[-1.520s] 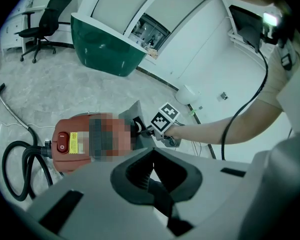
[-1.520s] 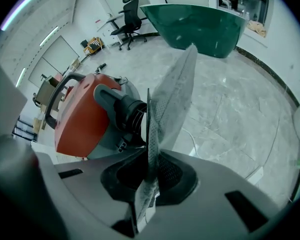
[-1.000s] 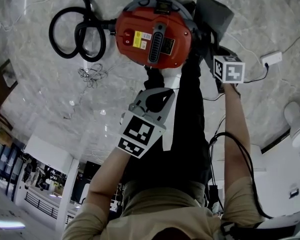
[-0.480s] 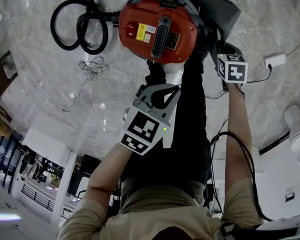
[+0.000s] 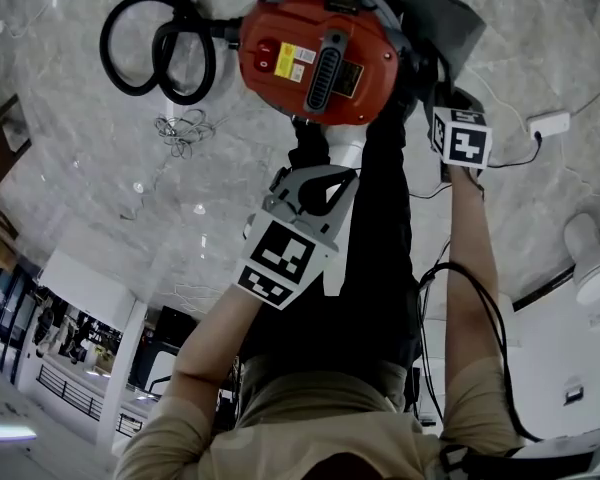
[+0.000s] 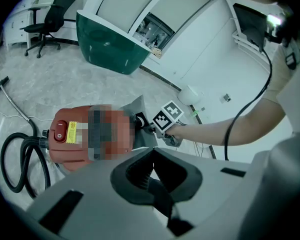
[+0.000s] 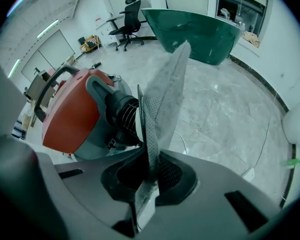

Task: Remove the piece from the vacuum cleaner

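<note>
The red vacuum cleaner stands on the marble floor, its black hose coiled at its left. My right gripper is shut on a thin grey perforated piece, pinched edge-on between the pads. The piece stands beside the vacuum's black ribbed port; I cannot tell whether they touch. In the head view the grey piece sits at the vacuum's right side, above the right gripper. My left gripper is shut with nothing in it, hovering short of the vacuum.
A white power strip with its cable lies to the right, and a tangle of thin cord to the left. The person's dark trouser legs stand just behind the vacuum. A green counter and an office chair are farther off.
The head view has drifted a little, so the vacuum sits slightly higher in frame. The right gripper still holds the grey piece at the vacuum's side; the left gripper has edged up slightly.
</note>
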Action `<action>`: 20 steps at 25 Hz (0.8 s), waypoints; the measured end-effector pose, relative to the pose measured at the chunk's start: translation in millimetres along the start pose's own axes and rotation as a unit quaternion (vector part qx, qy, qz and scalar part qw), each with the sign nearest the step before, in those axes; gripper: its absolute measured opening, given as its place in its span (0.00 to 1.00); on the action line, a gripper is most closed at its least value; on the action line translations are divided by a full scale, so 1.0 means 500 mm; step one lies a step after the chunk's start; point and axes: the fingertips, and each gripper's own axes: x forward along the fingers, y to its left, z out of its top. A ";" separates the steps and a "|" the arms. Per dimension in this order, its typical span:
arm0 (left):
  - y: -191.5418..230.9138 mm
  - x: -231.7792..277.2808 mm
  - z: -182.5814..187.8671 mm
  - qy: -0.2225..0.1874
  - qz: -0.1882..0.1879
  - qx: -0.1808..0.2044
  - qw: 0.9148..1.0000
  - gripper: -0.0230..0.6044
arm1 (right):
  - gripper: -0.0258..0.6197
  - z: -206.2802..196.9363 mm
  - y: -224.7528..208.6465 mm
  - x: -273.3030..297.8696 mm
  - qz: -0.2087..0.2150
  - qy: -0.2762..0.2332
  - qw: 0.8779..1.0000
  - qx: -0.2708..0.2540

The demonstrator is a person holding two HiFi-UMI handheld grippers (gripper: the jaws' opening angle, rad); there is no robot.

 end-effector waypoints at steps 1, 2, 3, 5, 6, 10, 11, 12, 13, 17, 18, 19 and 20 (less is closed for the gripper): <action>-0.001 0.001 0.000 0.000 -0.002 0.000 1.000 0.04 | 0.08 0.001 -0.002 0.000 -0.003 0.001 1.000 -0.001; -0.003 0.003 -0.001 -0.001 -0.004 0.000 1.000 0.04 | 0.08 0.000 -0.004 -0.002 -0.007 0.002 1.000 0.000; -0.005 0.002 -0.001 -0.001 -0.007 -0.001 1.000 0.04 | 0.08 0.000 -0.007 -0.004 -0.012 0.001 1.000 0.000; -0.005 -0.003 0.000 -0.001 -0.007 0.000 1.000 0.04 | 0.08 0.003 -0.007 -0.008 -0.019 -0.004 1.000 -0.001; -0.003 -0.006 0.001 -0.001 -0.005 0.001 1.000 0.04 | 0.08 0.003 -0.009 -0.008 -0.022 -0.005 1.000 -0.001; 0.010 -0.010 0.002 -0.001 0.002 0.001 1.000 0.04 | 0.08 0.002 -0.014 -0.006 -0.032 -0.007 0.999 -0.001; 0.012 -0.010 0.000 -0.001 0.002 0.001 1.000 0.04 | 0.08 0.002 -0.015 -0.006 -0.032 -0.008 0.999 0.000; 0.012 -0.009 -0.002 0.000 0.002 0.000 1.000 0.04 | 0.08 0.003 -0.017 -0.005 -0.032 -0.010 0.999 0.003; 0.012 -0.009 -0.003 0.000 0.001 -0.001 1.000 0.04 | 0.08 0.003 -0.020 -0.004 -0.032 -0.012 0.999 0.007; 0.007 -0.007 0.000 -0.005 -0.010 -0.018 1.000 0.04 | 0.08 -0.001 -0.031 -0.002 -0.036 -0.018 0.999 0.023; 0.006 -0.006 0.003 -0.007 -0.013 -0.021 1.000 0.04 | 0.08 0.000 -0.032 -0.001 -0.036 -0.017 0.999 0.023; 0.005 -0.004 0.007 -0.009 -0.014 -0.021 1.000 0.04 | 0.08 0.002 -0.033 0.000 -0.035 -0.017 0.999 0.022; 0.004 -0.003 0.010 -0.010 -0.015 -0.020 1.000 0.04 | 0.08 0.005 -0.034 0.000 -0.034 -0.018 0.999 0.024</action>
